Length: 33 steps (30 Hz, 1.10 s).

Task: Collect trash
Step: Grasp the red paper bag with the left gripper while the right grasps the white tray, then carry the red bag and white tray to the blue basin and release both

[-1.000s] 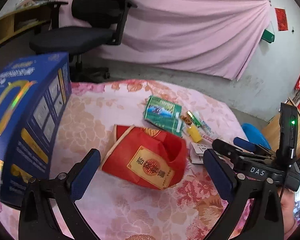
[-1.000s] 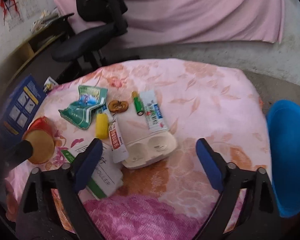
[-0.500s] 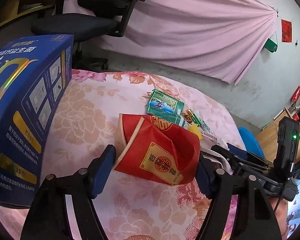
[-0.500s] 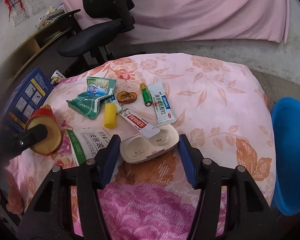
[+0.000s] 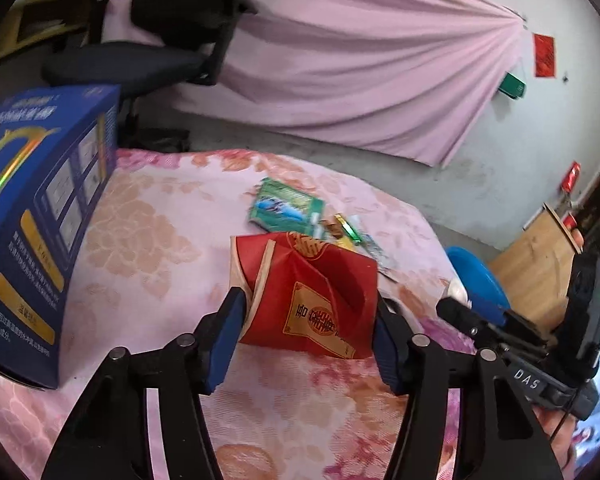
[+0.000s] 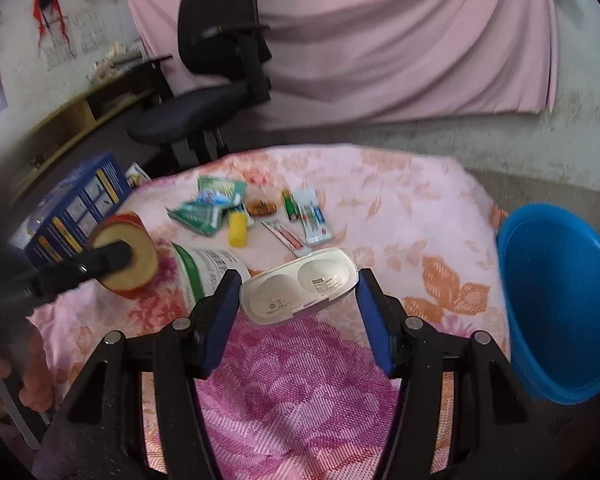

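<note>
Since the earlier frames both grippers have narrowed from a wide spread onto their targets. On my left wrist view, the left gripper (image 5: pixel 305 322) now has its two blue pads pressed against both sides of the red paper box (image 5: pixel 306 296), a creased, partly crushed carton with a gold emblem; it is pinched and sits on the floral pink tablecloth (image 5: pixel 148 248). In the right view the same box shows a round tan open end (image 6: pixel 126 254) with the left finger laid across it.

My right gripper (image 6: pixel 298 306) brackets the white plastic case (image 6: pixel 300 286), a smooth oval clamshell with two round hollows. Both pads sit at its ends; contact looks made, though I cannot tell how firmly.

Loose items on the cloth, counted from the right view:
- one crumpled green foil packet (image 6: pixel 208 210)
- one yellow cylinder (image 6: pixel 237 230)
- one green lighter (image 6: pixel 289 204)
- two flat tubes, one white-blue (image 6: pixel 314 216), one red-white (image 6: pixel 286 236)
- one small brown object (image 6: pixel 261 207), too blurred to identify
- one white-green printed leaflet (image 6: pixel 208 266)

One glossy blue carton (image 5: pixel 32 220) stands at the left edge. One blue plastic basin (image 6: pixel 560 300) sits beside the table, right.
</note>
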{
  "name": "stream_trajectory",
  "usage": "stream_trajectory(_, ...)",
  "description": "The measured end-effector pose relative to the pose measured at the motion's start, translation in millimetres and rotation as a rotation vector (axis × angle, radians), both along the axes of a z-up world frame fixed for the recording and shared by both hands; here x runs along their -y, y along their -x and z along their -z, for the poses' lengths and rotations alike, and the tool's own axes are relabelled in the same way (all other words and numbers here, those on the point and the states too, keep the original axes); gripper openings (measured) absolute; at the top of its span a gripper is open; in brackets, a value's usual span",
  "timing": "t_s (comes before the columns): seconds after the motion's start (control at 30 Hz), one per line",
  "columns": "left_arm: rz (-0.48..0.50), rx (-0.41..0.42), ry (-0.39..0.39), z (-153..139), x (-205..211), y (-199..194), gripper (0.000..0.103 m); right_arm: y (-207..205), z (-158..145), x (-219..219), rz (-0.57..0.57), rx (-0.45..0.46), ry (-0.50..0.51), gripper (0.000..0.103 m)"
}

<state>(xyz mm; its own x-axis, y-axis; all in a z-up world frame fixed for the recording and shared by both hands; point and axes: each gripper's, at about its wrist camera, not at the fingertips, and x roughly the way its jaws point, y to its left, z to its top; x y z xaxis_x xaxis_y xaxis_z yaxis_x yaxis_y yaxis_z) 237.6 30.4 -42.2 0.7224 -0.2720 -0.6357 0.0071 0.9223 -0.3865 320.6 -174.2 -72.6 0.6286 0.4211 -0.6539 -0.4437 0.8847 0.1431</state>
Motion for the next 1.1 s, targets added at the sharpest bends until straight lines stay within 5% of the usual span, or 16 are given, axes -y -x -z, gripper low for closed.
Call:
stream_trajectory(0.6, -0.205, 0.379, -0.07, -39.0, 33.4, 43.7, 0.052, 41.4, -36.2, 30.0, 0.035, 0.281, -0.169, 0.081)
stream_trajectory(0.9, -0.12, 0.6, -0.228, -70.3, 77.1, 56.6, 0.053, 72.6, -65.2, 78.6, 0.188, 0.552, -0.263, 0.081)
stream_trajectory(1.1, -0.062, 0.744, -0.233, -94.2, 116.6, 48.0, 0.053, 88.7, -82.8, 124.9, 0.388, 0.747, -0.258, 0.081)
